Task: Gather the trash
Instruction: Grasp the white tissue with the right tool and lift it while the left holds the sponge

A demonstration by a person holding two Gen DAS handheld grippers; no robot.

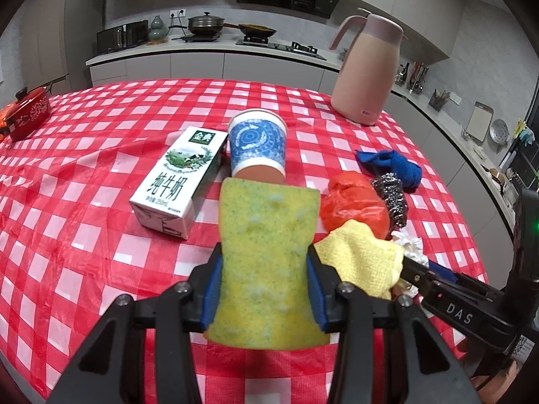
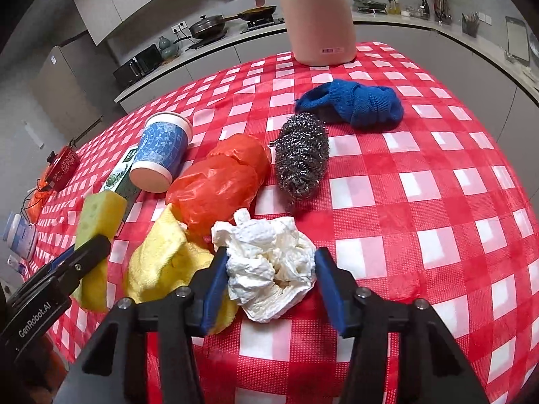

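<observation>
My left gripper (image 1: 266, 269) is shut on a yellow-green sponge (image 1: 267, 252), held over the red checked table. Beyond it lie a tipped blue paper cup (image 1: 257, 144) and a milk carton (image 1: 178, 181). My right gripper (image 2: 269, 276) stands around a crumpled white paper wad (image 2: 269, 262) on the cloth; its jaws flank the wad, the left pad touching, the right with a small gap. An orange plastic bag (image 2: 219, 188), a yellow cloth (image 2: 161, 262), a steel scourer (image 2: 301, 158) and a blue cloth (image 2: 357, 102) lie close by. The sponge also shows in the right wrist view (image 2: 97, 219).
A pink thermos jug (image 1: 367, 70) stands at the table's far right. A red pot (image 1: 28, 112) sits at the far left edge. A white jar (image 2: 20, 235) stands at the left. Kitchen counters with a stove run behind the table (image 1: 84, 168).
</observation>
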